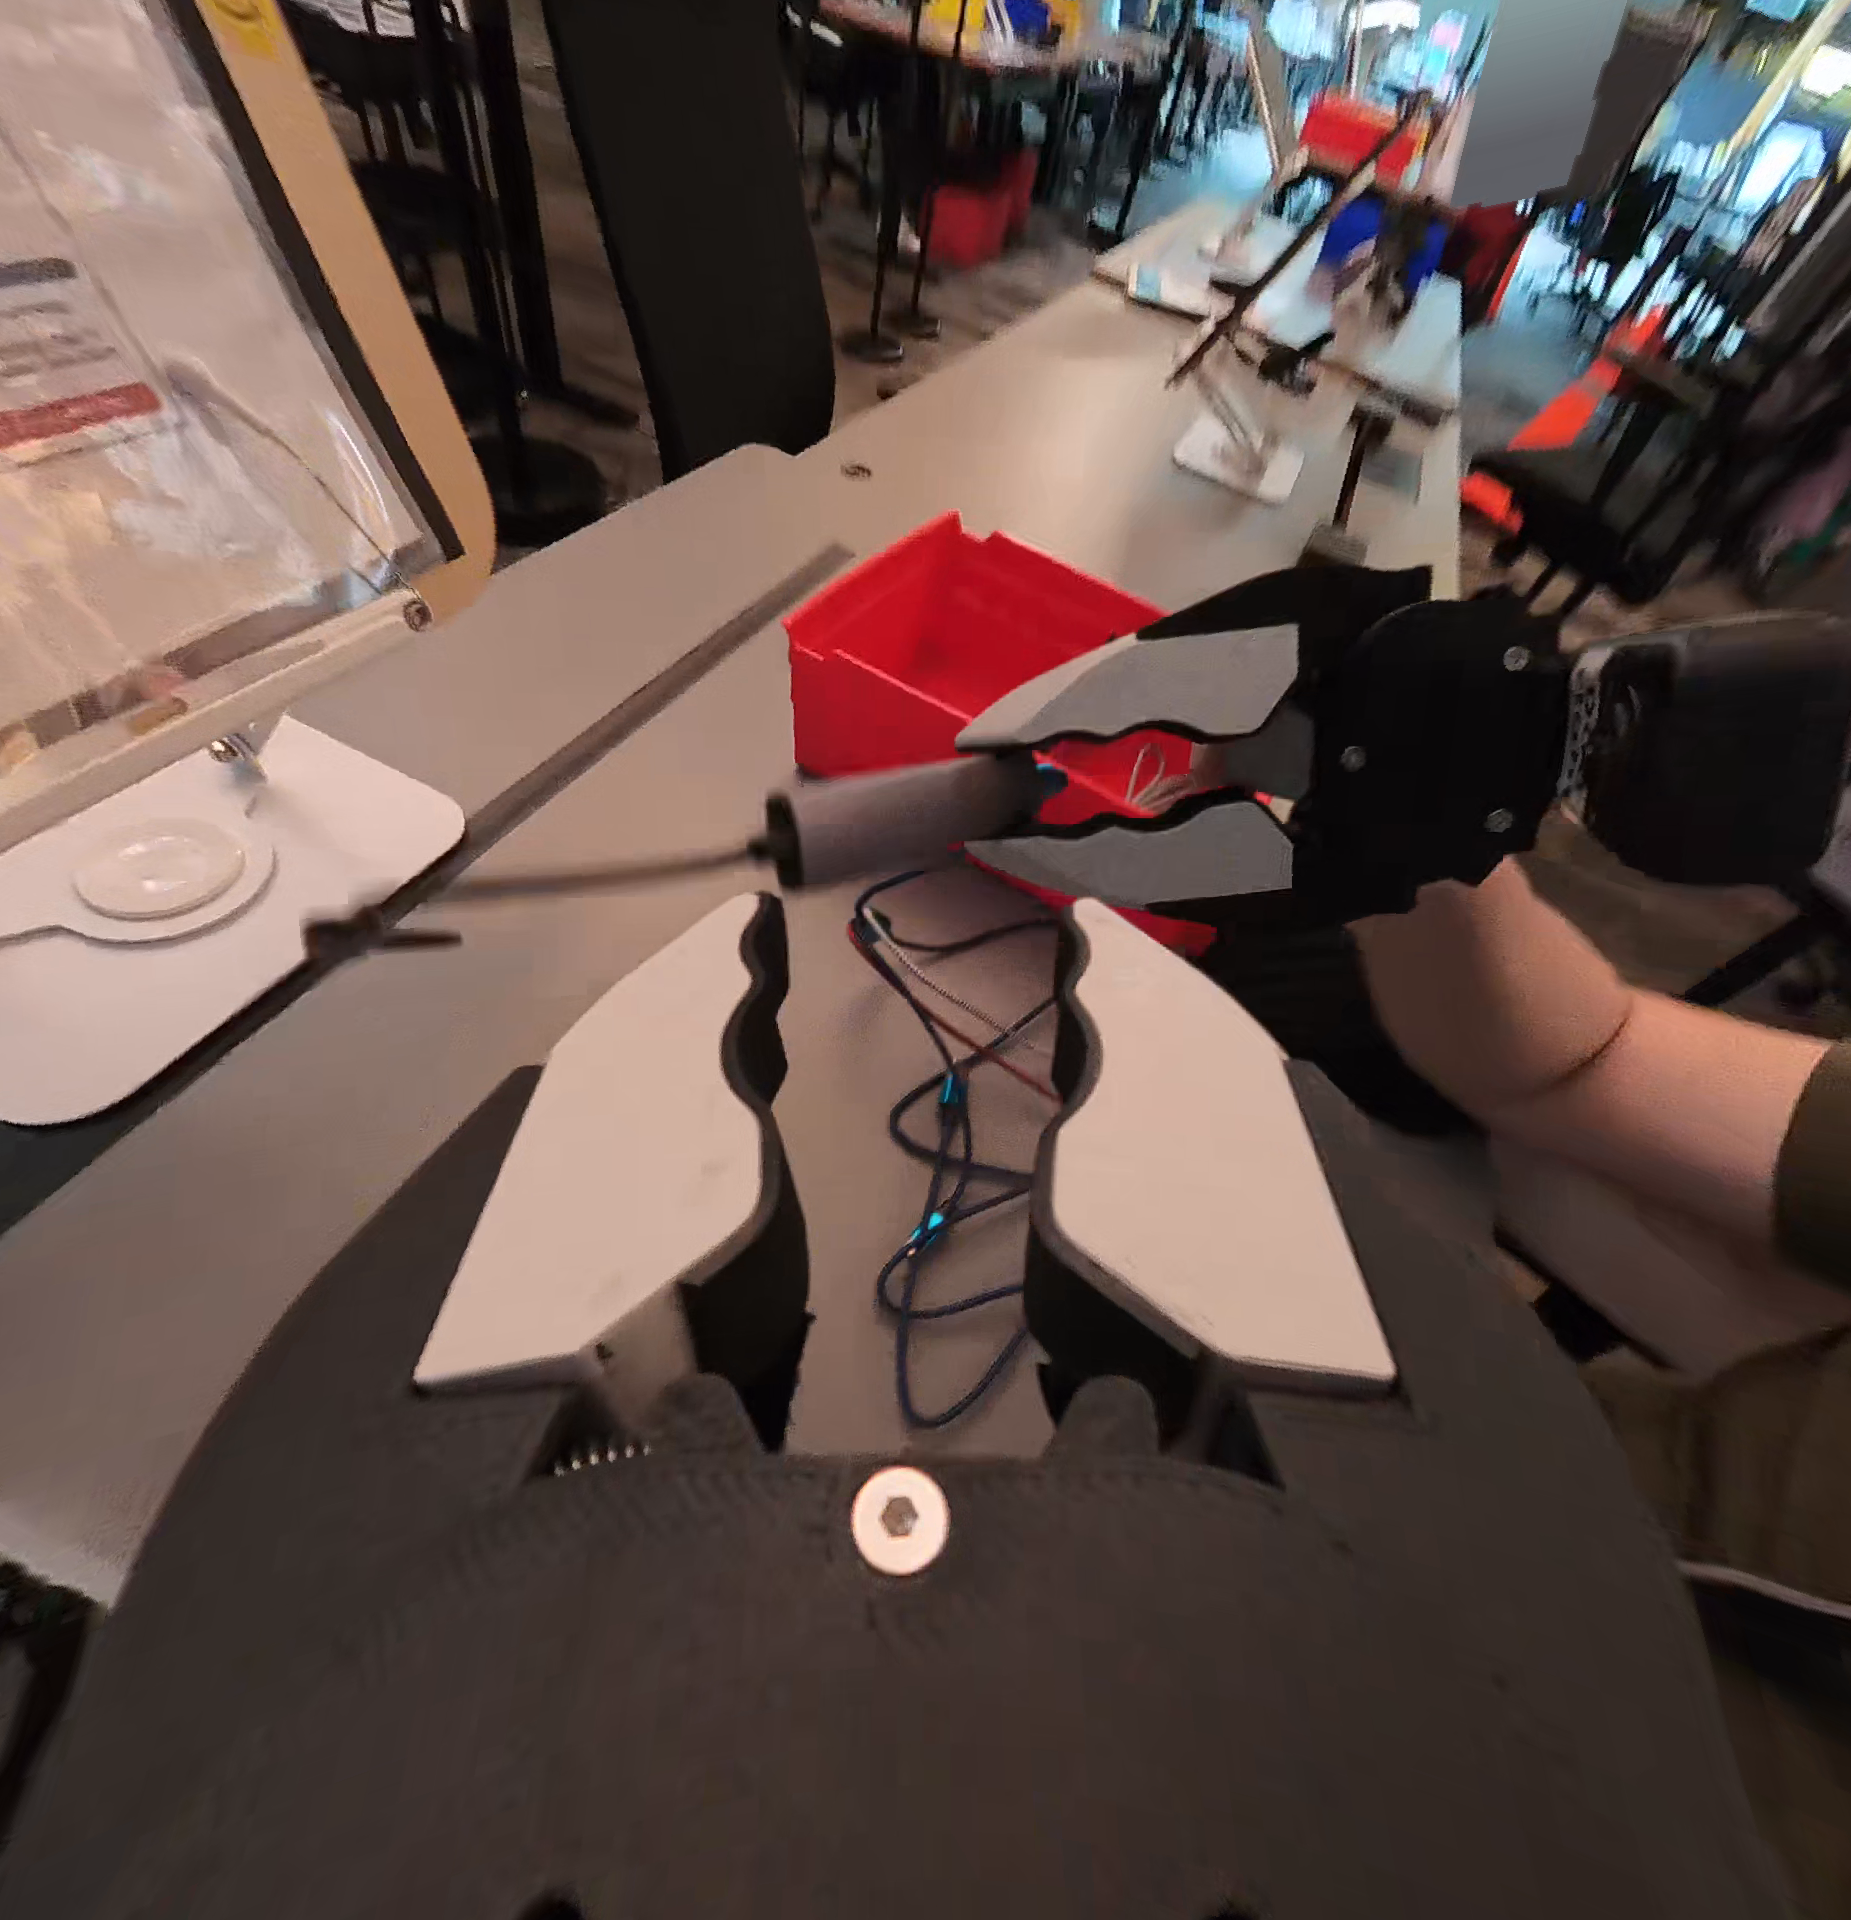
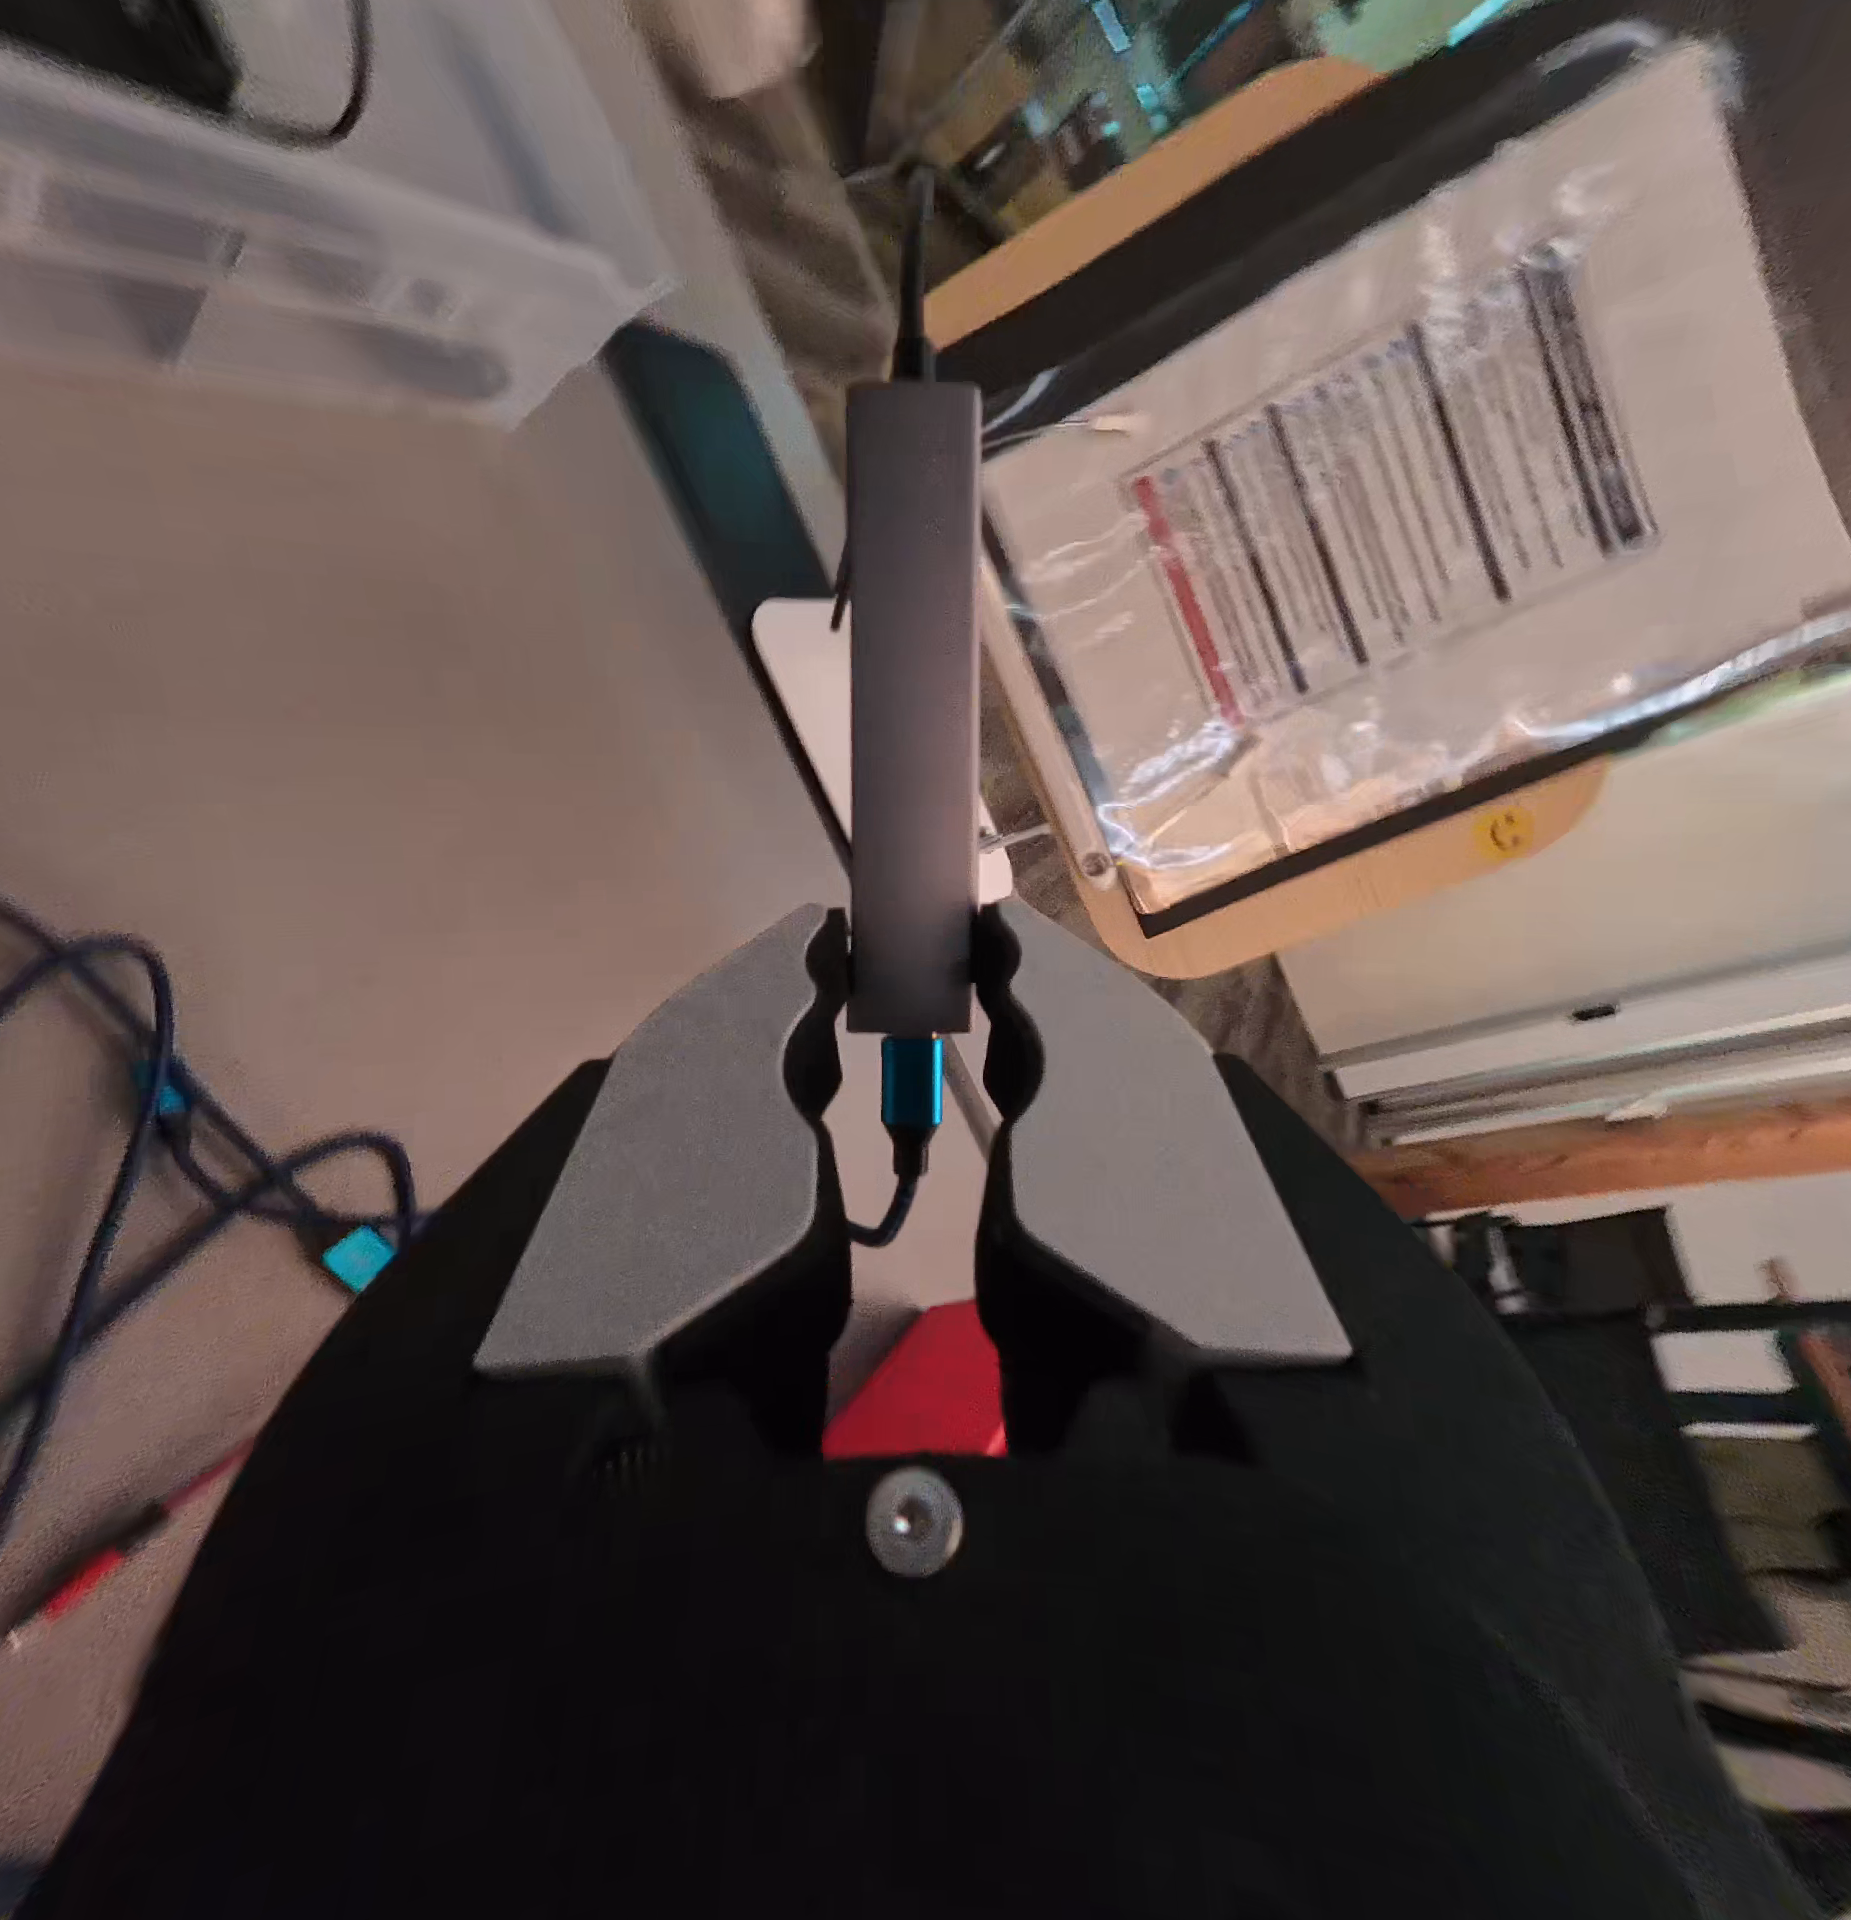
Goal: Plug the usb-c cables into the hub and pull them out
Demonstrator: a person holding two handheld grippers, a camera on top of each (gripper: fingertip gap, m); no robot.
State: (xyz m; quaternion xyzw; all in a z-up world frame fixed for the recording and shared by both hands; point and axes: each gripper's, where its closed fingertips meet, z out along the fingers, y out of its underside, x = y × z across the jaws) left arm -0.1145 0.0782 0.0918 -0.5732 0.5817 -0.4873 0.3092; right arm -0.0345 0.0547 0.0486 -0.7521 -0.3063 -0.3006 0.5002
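My right gripper (image 2: 910, 961) is shut on the near end of a grey USB hub (image 2: 913, 675), held up off the table. A blue USB-C plug (image 2: 912, 1086) sits in the hub's near end, between my fingers. In the left wrist view the right gripper (image 1: 988, 795) holds the hub (image 1: 890, 816) level above the table, its black lead trailing left. My left gripper (image 1: 916, 925) is open and empty, just below the hub. A tangle of blue cables (image 1: 947, 1174) with blue plugs lies on the table between its fingers. More cable and a blue plug (image 2: 358, 1257) show in the right wrist view.
A red bin (image 1: 931, 644) stands on the grey table (image 1: 588, 675) behind the hub. A clear sign holder on a white base (image 1: 173, 862) stands at the left. A person's arm (image 1: 1586, 1081) comes in from the right. Clear plastic boxes (image 2: 225, 239) lie beyond. There is about 10 centimetres between the tips of the two grippers.
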